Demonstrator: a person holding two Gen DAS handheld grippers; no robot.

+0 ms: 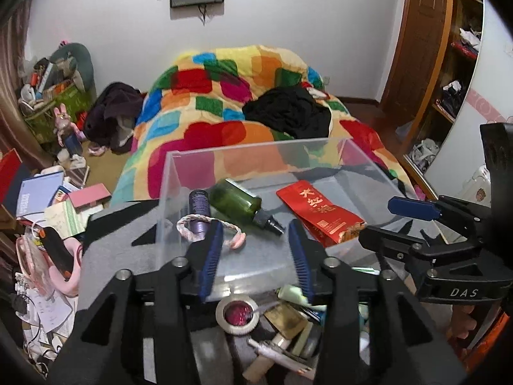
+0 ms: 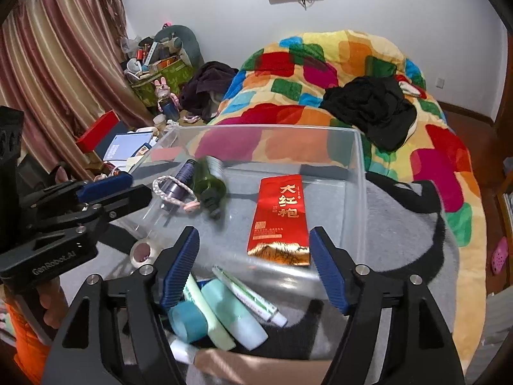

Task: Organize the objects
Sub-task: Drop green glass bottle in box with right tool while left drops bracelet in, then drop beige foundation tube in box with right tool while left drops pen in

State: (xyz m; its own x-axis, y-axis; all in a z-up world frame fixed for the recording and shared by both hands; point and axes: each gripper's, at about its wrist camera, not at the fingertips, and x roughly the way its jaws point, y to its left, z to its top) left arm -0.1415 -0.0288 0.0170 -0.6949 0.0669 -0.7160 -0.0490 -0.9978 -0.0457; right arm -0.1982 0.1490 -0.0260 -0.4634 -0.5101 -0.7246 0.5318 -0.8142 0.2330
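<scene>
Both jaws stand released and empty; left gripper [image 1: 255, 258] has dropped items into clear bin [image 1: 368, 166]; next, right gripper [image 2: 253, 266] grasps tubes [image 2: 231, 308] lower centre.

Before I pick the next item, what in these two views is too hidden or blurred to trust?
- Green bottle: motion-blurred in the right wrist view.
- Tubes: lower ends hidden by the right tongs in the right wrist view.
- Loose clutter: blurred and covered by the left tongs in the left wrist view.

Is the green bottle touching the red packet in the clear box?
Apart. The right wrist view shows bare box floor between the green bottle and red packet.
</scene>
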